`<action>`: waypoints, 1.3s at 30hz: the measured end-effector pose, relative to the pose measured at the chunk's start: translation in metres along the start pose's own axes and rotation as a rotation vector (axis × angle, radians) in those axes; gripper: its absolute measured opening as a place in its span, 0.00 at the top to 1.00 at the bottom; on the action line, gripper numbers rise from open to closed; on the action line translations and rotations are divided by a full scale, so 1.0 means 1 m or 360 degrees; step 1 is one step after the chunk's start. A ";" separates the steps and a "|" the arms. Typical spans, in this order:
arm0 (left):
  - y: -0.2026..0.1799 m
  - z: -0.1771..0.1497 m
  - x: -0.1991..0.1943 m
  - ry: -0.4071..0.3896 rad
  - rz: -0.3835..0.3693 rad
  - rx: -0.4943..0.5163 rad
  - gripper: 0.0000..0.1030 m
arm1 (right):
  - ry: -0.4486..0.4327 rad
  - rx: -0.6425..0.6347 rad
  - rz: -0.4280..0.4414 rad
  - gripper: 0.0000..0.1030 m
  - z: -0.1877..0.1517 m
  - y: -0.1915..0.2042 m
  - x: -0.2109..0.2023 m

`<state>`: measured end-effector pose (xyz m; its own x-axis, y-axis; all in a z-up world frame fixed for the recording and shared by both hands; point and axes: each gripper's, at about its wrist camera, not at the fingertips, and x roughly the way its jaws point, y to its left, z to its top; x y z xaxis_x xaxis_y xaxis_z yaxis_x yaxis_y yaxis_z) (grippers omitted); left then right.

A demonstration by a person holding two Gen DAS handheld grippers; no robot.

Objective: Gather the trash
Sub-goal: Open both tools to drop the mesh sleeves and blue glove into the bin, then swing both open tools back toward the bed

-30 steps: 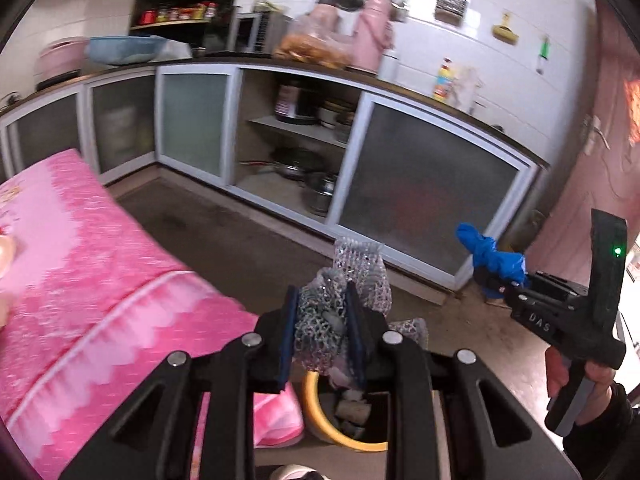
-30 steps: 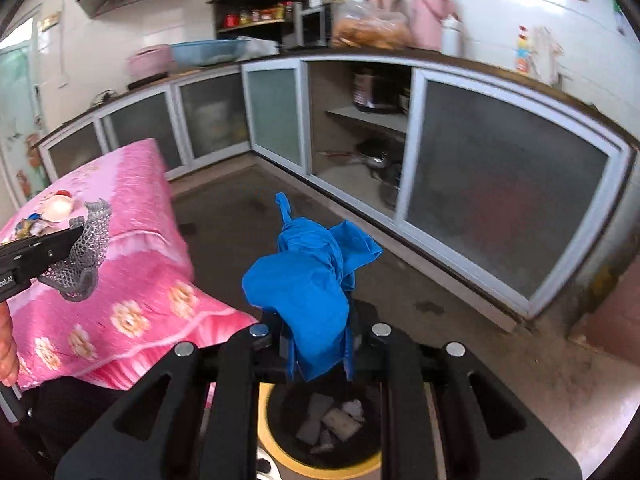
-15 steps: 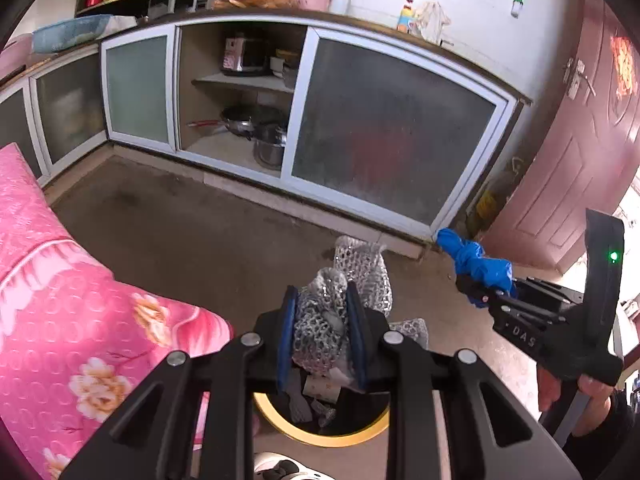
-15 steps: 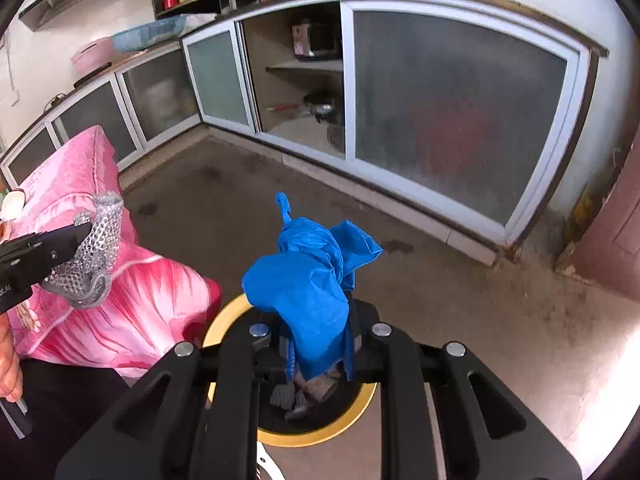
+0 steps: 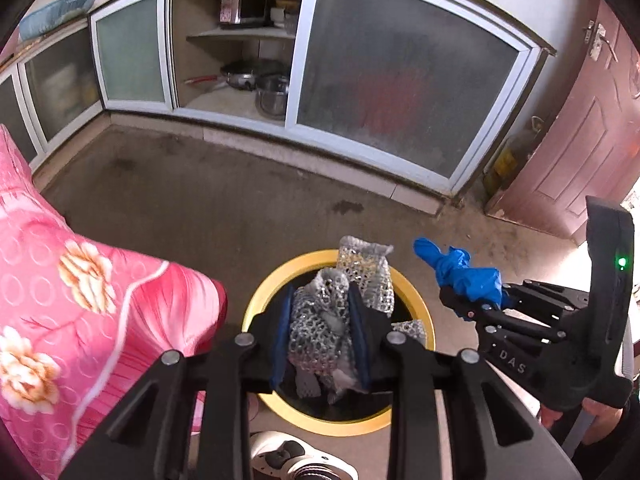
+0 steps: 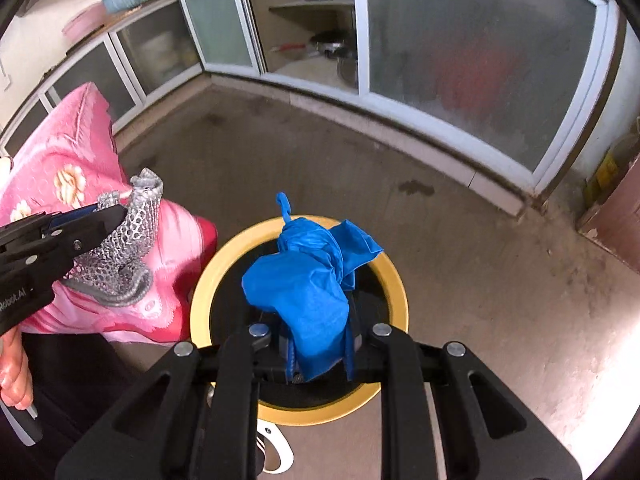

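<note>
The grey floor [image 5: 224,208] is bare and a bit stained — a round bin with a yellow rim [image 6: 396,280] stands on it.

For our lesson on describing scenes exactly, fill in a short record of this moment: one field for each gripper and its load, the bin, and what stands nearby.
left gripper: shut on grey foam net, over the bin
right gripper: shut on blue glove, over the bin
bin: yellow rim, dark inside, on the floor, scraps barely visible
pink cloth: left of the bin
cabinets: behind, one bay open with pans
</note>
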<state>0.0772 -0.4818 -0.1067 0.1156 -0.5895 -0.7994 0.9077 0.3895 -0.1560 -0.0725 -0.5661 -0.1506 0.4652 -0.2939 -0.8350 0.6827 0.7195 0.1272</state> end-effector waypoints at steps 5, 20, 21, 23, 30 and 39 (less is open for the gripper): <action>0.006 0.000 0.012 0.0039 0.0004 -0.0017 0.72 | 0.0036 0.0010 0.0001 0.83 0.001 -0.001 0.009; 0.017 0.002 0.009 -0.0009 0.0035 -0.0111 0.18 | 0.0097 0.0095 -0.0087 0.52 0.002 -0.025 0.021; 0.017 0.002 0.008 -0.0013 0.0036 -0.0111 0.17 | 0.0096 0.0102 -0.0083 0.51 0.002 -0.028 0.020; 0.016 0.003 0.007 -0.0015 0.0026 -0.0118 0.17 | 0.0090 0.0120 -0.0075 0.51 0.001 -0.030 0.016; 0.019 0.005 -0.016 -0.0086 -0.0013 -0.0147 0.17 | -0.0005 0.0119 -0.0118 0.50 0.002 -0.033 -0.007; 0.055 0.008 -0.128 -0.0454 0.0046 -0.0241 0.09 | -0.0489 -0.0090 -0.0105 0.34 0.018 0.014 -0.079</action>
<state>0.1156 -0.3906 -0.0079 0.2681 -0.7431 -0.6131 0.8348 0.4969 -0.2372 -0.0901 -0.5440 -0.0733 0.5753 -0.5109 -0.6387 0.6885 0.7241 0.0409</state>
